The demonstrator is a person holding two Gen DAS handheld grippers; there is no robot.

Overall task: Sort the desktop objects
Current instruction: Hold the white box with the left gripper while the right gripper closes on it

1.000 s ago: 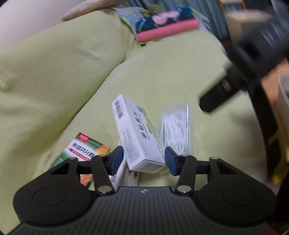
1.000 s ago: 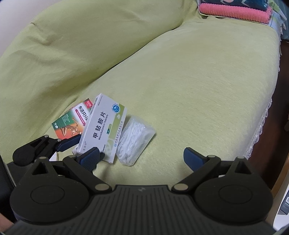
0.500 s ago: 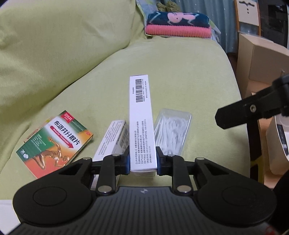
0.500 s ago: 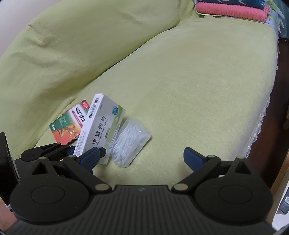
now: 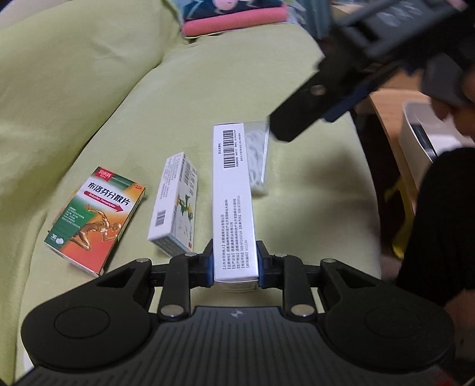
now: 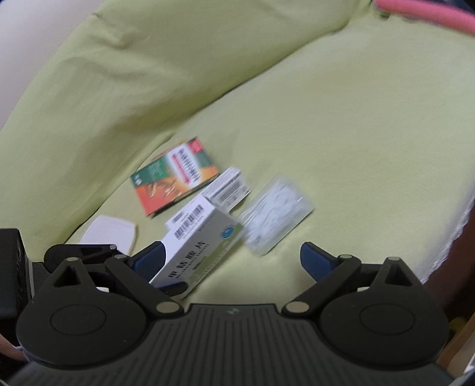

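White pill box [image 5: 233, 202] is clamped in our left tool [image 5: 235, 261], blue pads pressed on both long sides near its near end, barcode end pointing away from us. It sits lifted off the green sofa seat [image 5: 311, 207]; the right wrist view shows the same box [image 6: 196, 246] tilted above the cushion with the left tool's fingers on it.

Our right tool [image 6: 234, 261] is wide open, nothing between its pads. From the left wrist camera it appears blurred in the upper right [image 5: 326, 101], above the far end of the held box.

On the seat toward the sofa's left side:
- orange-and-green medicine box [image 5: 95, 219] lying flat, nearest the back cushion [image 5: 59, 89]
- smaller white box [image 5: 175, 205] just beside it, between it and the held box
- clear plastic bag of white sticks [image 5: 256, 160], partly hidden behind the held box in the left view; seen whole in the right view [image 6: 276, 213], just right of the small white box [image 6: 228, 190]

A white paper slip [image 6: 109, 231] lies at the seat's near left edge. Pink folded cloth [image 5: 234, 17] sits at the far end of the sofa. Right view is motion-blurred.
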